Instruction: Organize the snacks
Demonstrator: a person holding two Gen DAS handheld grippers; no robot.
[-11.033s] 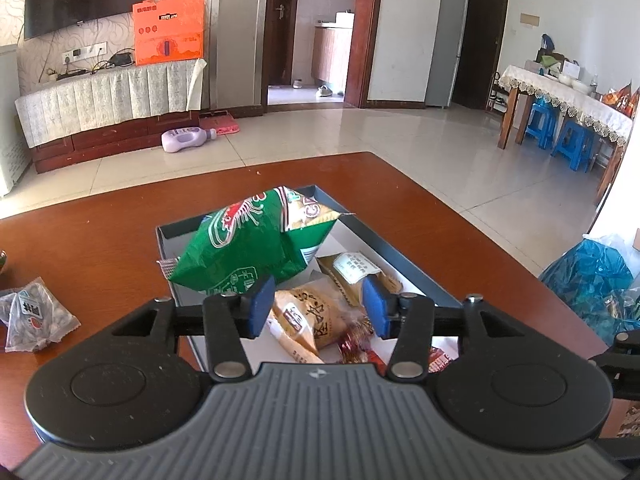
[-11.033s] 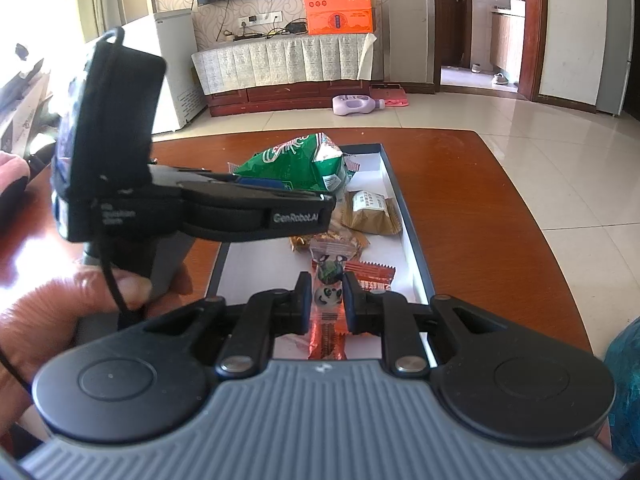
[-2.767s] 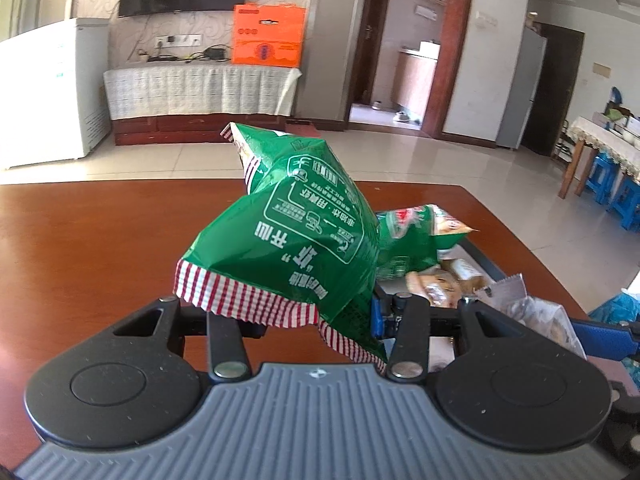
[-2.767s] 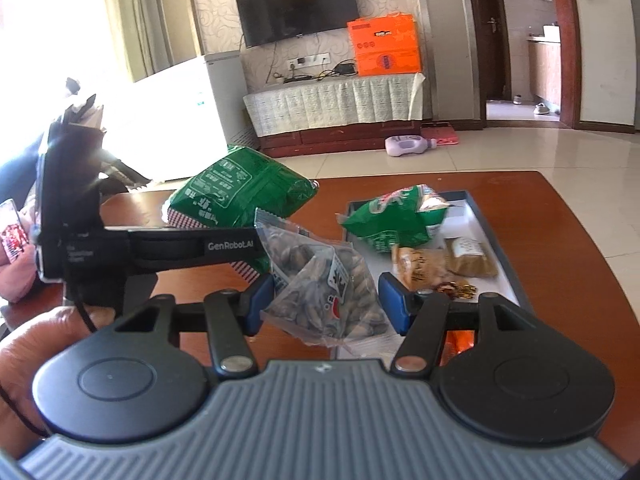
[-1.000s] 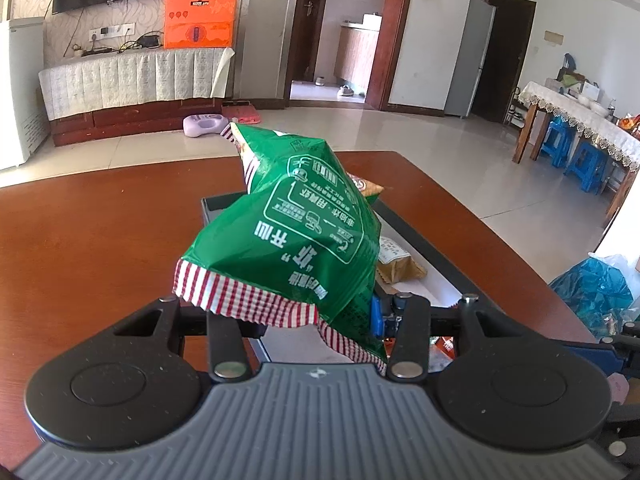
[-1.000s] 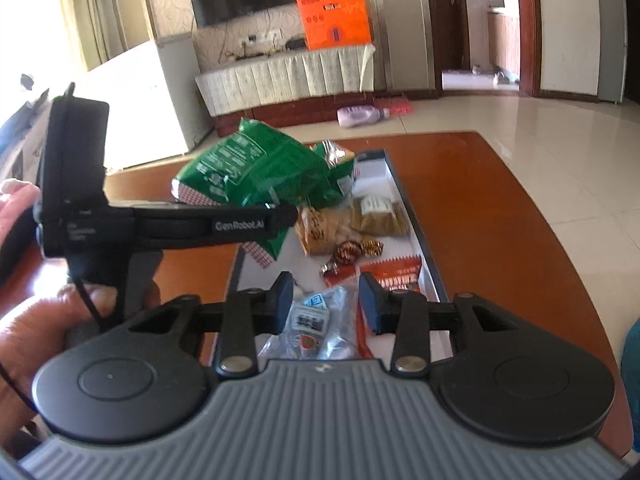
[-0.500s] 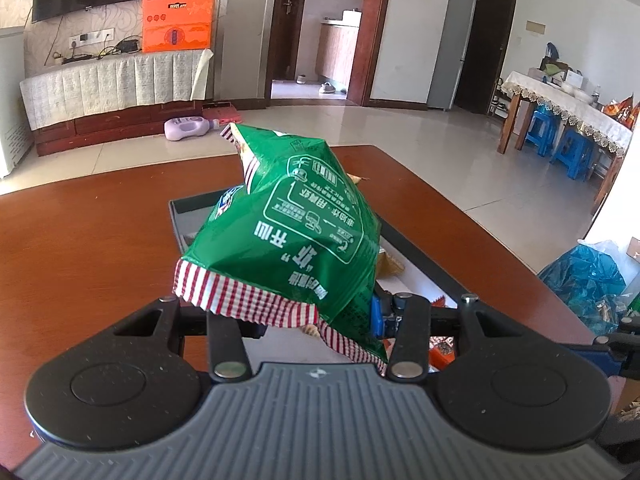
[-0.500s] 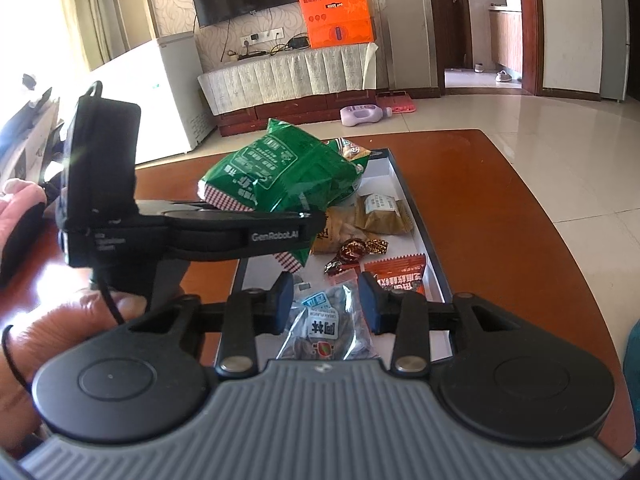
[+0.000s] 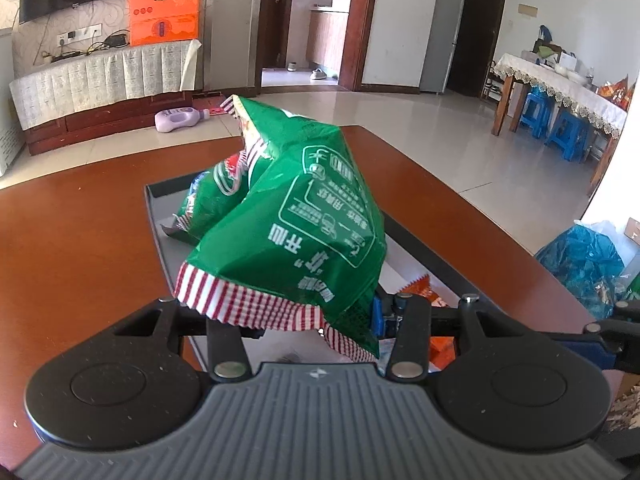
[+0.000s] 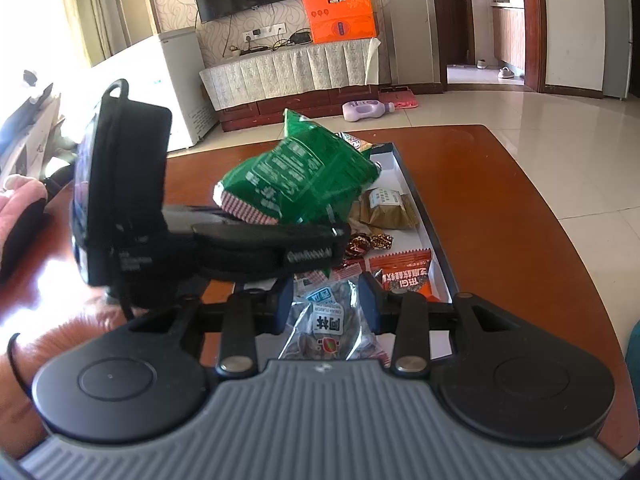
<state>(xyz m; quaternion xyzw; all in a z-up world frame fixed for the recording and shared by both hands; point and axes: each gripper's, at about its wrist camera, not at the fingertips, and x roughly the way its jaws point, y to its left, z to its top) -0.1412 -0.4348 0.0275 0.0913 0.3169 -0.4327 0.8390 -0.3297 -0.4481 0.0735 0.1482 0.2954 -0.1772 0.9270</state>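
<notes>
My left gripper (image 9: 312, 316) is shut on a green snack bag with a red-striped edge (image 9: 296, 240) and holds it above the dark-rimmed tray (image 9: 154, 216). The bag also shows in the right wrist view (image 10: 304, 176), tipped over the tray's far half. A second green bag (image 9: 208, 204) lies in the tray behind it. My right gripper (image 10: 326, 306) is open around a clear bag of seeds (image 10: 328, 328) that rests at the tray's near end (image 10: 444, 276). My left gripper's body (image 10: 256, 252) crosses just in front of it.
In the tray lie a brown packet (image 10: 386, 204), wrapped candies (image 10: 368, 242) and an orange packet (image 10: 404, 276). The tray sits on a red-brown table (image 9: 72, 240). A blue plastic bag (image 9: 580, 260) lies off the table's right edge.
The left gripper has carried the green bag further over the tray and the bag now tilts forward. The right gripper's jaws have opened wider around the seed bag.
</notes>
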